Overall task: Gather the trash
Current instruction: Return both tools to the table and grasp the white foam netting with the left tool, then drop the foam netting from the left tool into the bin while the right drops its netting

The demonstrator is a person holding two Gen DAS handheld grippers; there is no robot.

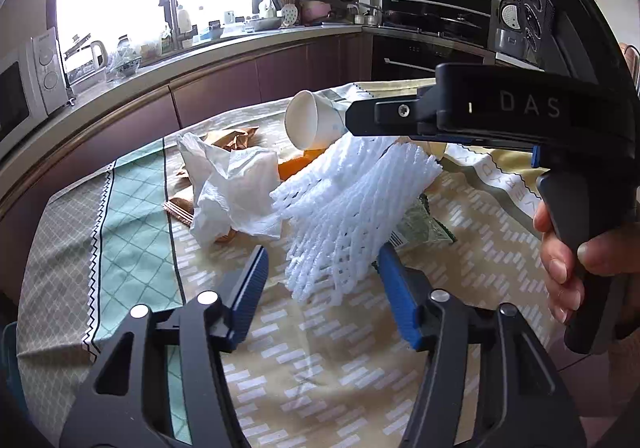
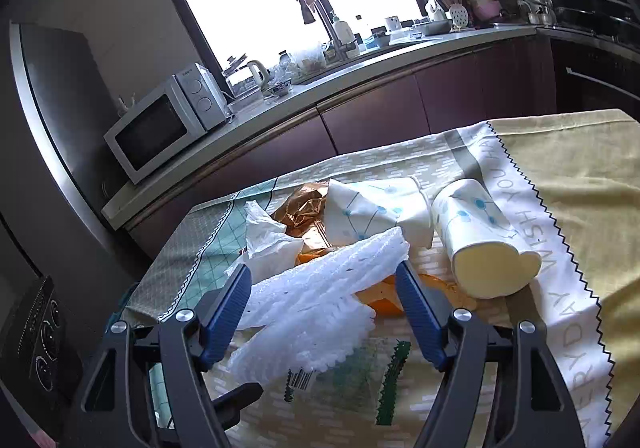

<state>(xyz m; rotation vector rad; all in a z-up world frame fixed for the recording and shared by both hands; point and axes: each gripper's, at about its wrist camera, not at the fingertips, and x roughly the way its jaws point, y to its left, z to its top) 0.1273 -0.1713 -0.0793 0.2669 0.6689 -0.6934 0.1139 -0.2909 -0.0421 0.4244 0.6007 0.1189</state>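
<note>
Jaws of the left gripper [image 1: 322,290] stand wide apart, low over the table [image 1: 360,368], with nothing between the pads. Just ahead of them, leaning toward the right pad, the white foam net [image 1: 352,200] hangs lifted at one end; its lower fringe dangles near the cloth. That lifted end disappears under the right gripper [image 1: 400,116], which crosses the upper right of this view side-on, so its hold cannot be read here. Left of the net lies a crumpled tissue [image 1: 236,188], with brown wrapper [image 1: 232,138] behind and a paper cup [image 1: 310,120] tipped beyond.

From the right wrist, the jaws look apart, and the net [image 2: 320,288] runs through the gap; whether the pads actually pinch it I cannot tell. Orange peel [image 2: 380,302] sits under the net, two cups [image 2: 472,232] lie ahead and to the right, and a printed bag [image 2: 340,380] lies flat below.

To take the net cleanly, I judge the pads should close across its bunched middle, not the loose fringe, then lift straight so the tissue and peel are not dragged along.
</note>
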